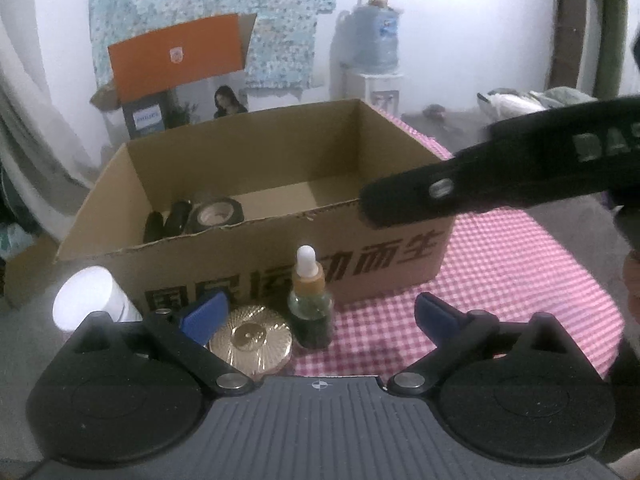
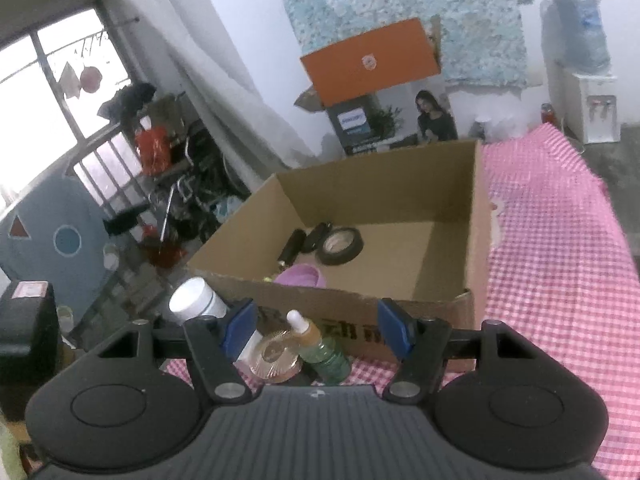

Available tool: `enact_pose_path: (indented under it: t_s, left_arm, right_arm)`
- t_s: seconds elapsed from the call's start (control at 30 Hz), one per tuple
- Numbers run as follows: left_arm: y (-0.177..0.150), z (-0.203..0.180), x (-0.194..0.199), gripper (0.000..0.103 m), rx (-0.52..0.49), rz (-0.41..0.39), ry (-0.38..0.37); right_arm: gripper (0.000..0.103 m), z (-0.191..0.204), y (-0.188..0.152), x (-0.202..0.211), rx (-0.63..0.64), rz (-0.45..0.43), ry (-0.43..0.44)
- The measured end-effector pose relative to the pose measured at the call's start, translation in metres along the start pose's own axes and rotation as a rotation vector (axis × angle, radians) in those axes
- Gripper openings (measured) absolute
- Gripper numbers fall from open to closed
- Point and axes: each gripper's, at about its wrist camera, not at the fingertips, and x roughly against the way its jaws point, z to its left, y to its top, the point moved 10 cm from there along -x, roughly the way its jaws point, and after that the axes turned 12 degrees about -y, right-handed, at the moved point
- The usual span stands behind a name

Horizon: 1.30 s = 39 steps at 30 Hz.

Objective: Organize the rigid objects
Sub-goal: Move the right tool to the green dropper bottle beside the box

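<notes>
An open cardboard box stands on the pink checked tablecloth. Inside lie a black tape roll, black cylinders and a purple item. In front of the box stand a green dropper bottle, a round gold lid and a white jar. My left gripper is open, with the dropper bottle and gold lid between its fingers. My right gripper is open above the same items; its finger hangs over the box's right front corner in the left wrist view.
The pink checked table stretches right of the box. Behind it stand an orange-lidded carton and a water dispenser. Clutter and a window lie to the left.
</notes>
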Motion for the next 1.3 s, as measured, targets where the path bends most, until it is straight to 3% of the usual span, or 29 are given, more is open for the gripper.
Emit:
enact_pose_path:
  t_s: [0.2,0.57,0.63,0.7,1.0,1.3]
  left_arm:
    - [-0.007,0.004,-0.012,0.089,-0.033,-0.01,0.015]
    - [-0.012,0.002,-0.022,0.051,-0.043,0.004,-0.003]
    - [-0.013,0.002,-0.023,0.035,-0.035,0.008,-0.007]
    - [-0.013,0.004,-0.022,0.031,-0.014,0.006,-0.011]
    - [-0.01,-0.01,-0.016,0.031,-0.008,0.001,-0.059]
    - [-0.011,-0.048,-0.01,0.031,-0.065,0.011,-0.163]
  right_arm:
    - [0.058,0.013,-0.012,-0.029,0.038,0.05,-0.031]
    - [0.029,0.024,-0.024,-0.058,0.047,0.14,-0.006]
    - [0.026,0.023,-0.024,-0.06,0.043,0.145,-0.001]
    - [0.025,0.024,-0.024,-0.06,0.046,0.143,-0.003]
    - [0.025,0.017,-0.022,-0.048,0.041,0.147,-0.021]
    - [0.025,-0.004,-0.032,-0.011,0.018,0.139,-0.069]
